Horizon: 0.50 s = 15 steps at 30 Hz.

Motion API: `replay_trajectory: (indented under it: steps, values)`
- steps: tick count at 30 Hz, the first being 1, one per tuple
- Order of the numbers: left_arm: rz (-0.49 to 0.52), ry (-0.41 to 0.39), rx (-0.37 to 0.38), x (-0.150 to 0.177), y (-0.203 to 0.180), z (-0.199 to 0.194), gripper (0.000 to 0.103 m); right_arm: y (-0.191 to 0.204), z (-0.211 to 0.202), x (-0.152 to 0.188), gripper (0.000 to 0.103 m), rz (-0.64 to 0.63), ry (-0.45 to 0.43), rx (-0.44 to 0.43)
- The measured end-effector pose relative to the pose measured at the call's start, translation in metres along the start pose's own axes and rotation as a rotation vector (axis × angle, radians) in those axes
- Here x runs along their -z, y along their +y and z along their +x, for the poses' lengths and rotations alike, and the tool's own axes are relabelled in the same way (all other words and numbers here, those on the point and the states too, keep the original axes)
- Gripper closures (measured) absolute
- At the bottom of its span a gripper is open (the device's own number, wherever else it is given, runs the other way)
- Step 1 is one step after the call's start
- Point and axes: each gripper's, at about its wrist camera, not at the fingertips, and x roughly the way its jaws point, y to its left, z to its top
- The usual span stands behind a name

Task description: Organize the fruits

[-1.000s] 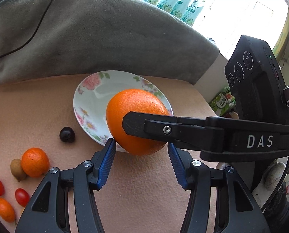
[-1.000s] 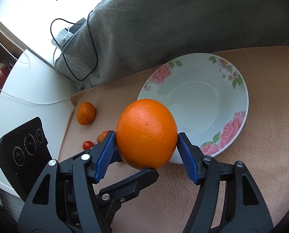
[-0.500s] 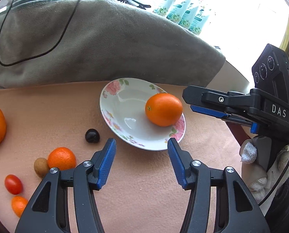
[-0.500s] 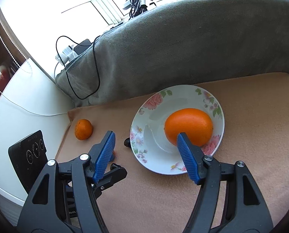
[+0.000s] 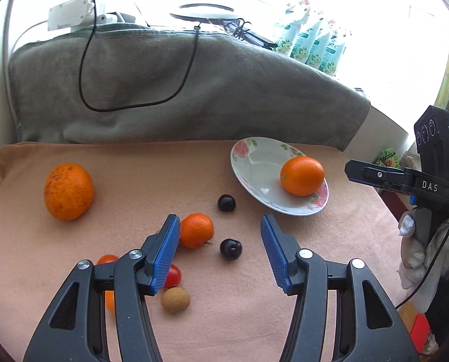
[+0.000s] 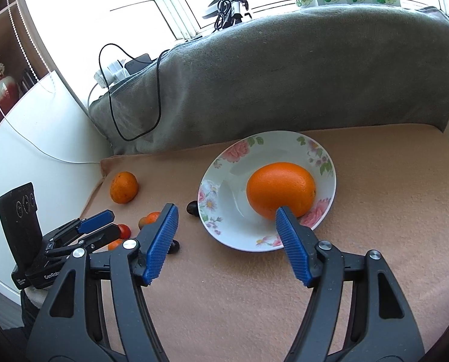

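Observation:
A large orange (image 5: 301,175) (image 6: 280,189) lies in the flowered plate (image 5: 254,163) (image 6: 224,235). My right gripper (image 6: 226,211) is open and empty, held back from the plate's near rim. My left gripper (image 5: 220,221) is open and empty above the loose fruit: a small mandarin (image 5: 196,230), two dark plums (image 5: 226,202) (image 5: 230,249), red tomatoes (image 5: 172,275), a brown round fruit (image 5: 175,300). Another big orange (image 5: 68,191) (image 6: 123,187) lies at the far left. The left gripper also shows in the right wrist view (image 6: 103,226).
A peach cloth (image 5: 239,316) covers the surface. A grey blanket (image 5: 179,90) with a black cable (image 5: 85,69) rises behind it. A white wall panel (image 6: 37,138) borders the left side. Tubes (image 5: 311,42) stand on the windowsill.
My right gripper let the large orange go into the plate and pulled back. My left gripper swung left over the small fruit.

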Motion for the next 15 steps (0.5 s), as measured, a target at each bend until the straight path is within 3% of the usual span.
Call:
replay_trajectory:
  steps: [15]
  values:
    - [-0.119,0.006,-0.131,0.048,0.058,-0.039,0.048,0.036,0.008,0.009,0.026,-0.138,0.042,-0.024]
